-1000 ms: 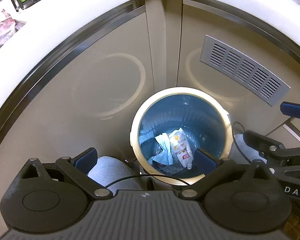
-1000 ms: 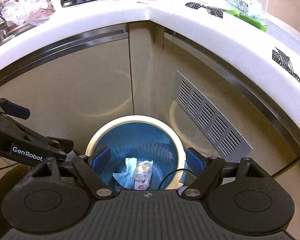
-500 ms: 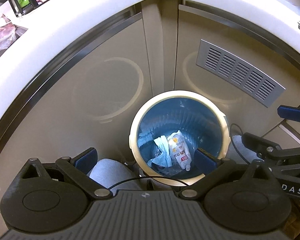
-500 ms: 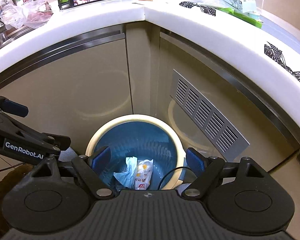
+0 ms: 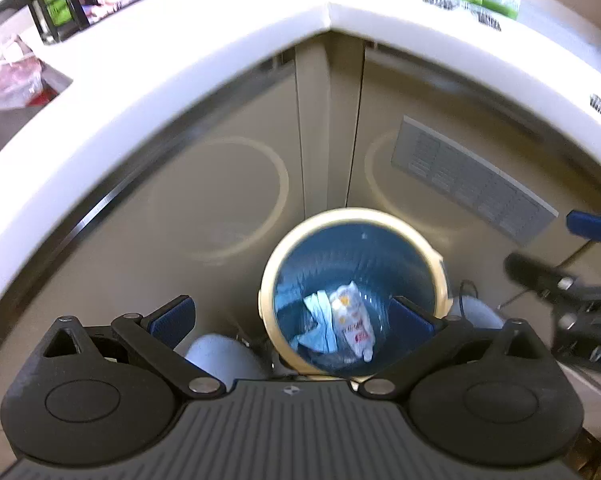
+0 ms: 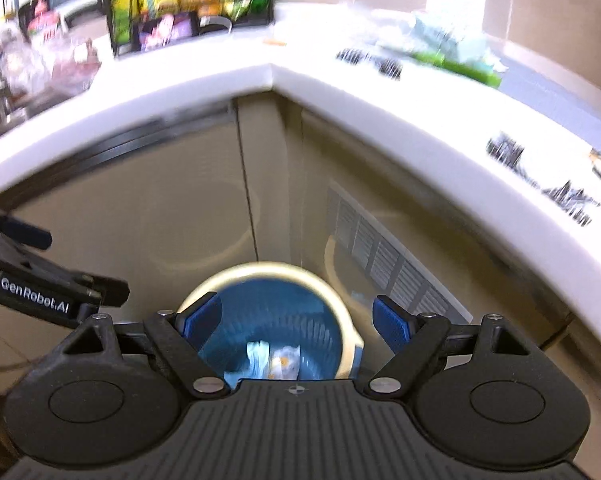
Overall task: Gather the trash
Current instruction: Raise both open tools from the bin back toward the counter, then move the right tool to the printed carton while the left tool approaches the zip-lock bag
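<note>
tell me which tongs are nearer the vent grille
Right. The right tongs are just short of the vent grille; the left tongs are across the trash bin from it.

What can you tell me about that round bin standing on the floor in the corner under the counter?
The waste bin is a round, upright, open-topped bucket, apparently plastic, with a cream rim and outside and a ribbed blue inside. It stands on the floor in the corner where two beige cabinet fronts meet, below the white counter. At its bottom lie a crumpled pale blue wrapper and a white printed pouch; nothing else is clear inside. No tongs touch it; both pairs hang open above it.
</note>
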Demonstrator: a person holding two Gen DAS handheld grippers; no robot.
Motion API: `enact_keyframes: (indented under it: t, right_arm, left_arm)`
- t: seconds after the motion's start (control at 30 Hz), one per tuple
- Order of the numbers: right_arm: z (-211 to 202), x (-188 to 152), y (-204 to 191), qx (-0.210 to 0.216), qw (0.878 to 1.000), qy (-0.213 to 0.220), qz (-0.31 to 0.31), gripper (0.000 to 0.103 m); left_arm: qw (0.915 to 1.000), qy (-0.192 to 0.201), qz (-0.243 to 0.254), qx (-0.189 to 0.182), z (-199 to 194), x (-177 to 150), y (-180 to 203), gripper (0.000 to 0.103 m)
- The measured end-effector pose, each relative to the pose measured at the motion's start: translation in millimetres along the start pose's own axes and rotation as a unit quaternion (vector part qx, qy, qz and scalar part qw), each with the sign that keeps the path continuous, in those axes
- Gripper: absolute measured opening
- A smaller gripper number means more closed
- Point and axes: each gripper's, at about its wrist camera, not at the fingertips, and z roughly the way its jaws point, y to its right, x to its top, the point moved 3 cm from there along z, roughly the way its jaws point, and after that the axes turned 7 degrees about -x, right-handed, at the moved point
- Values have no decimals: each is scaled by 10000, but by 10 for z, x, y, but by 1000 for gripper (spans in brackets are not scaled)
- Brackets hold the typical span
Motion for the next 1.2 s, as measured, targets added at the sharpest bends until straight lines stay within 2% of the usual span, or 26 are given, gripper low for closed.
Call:
enact_keyframes:
  t: [0.13,0.27,0.4,0.47,0.53,0.67,0.73,0.77,0.83,0.87,0.9,1.03,1.1,1.2]
  right_arm:
    - [-186,264,189,-54,9981,567,237,84]
    - [-315,664,476,-268,9897,1319,484,88]
    - [-198,1173,842,-715,9745,2007,703,93]
    - [0,1450,1043,-1009,9678,2191,722,94]
    - [265,1708,1255,-1305,9638,2202,743,94]
    - [887,2102,1438,-1730,9670,1807,492,92]
    - [1148,2195,1469,-1808,9707,1549,322,87]
    - [1254,2222,1474,-1759,9737,1423,275,81]
    - [1416,2238,1453,-1598,9799,1179,189,51]
    - [1444,2232,1446,-1593,9805,1139,160,44]
    - [1411,2209,1414,-1661,9780,1245,177,41]
    - [1050,2164,1552,-1603,9661,1912,660,41]
    - [862,2142,1726,-1708,9565,2181,910,41]
    - [787,2090,2083,-2067,9494,2006,1254,41]
  left_arm:
    - [9996,288,-29,33,-186,165,-27,103]
    - [9985,531,-96,98,-333,342,-66,103]
    - [9980,598,-176,115,-389,495,-107,103]
    - [9980,587,-193,127,-390,550,-108,103]
    - [9982,546,-204,141,-381,561,-123,103]
    - [9986,449,-236,156,-359,548,-131,103]
    - [9987,407,-255,173,-334,542,-153,103]
    - [9987,390,-264,189,-324,539,-158,103]
    - [9987,349,-280,231,-304,555,-175,103]
    - [9987,341,-290,245,-298,565,-185,103]
    - [9987,338,-293,257,-294,579,-191,103]
    - [9985,402,-254,286,-300,686,-164,103]
    - [9981,507,-191,284,-324,768,-110,103]
    - [9964,821,31,207,-387,955,35,103]
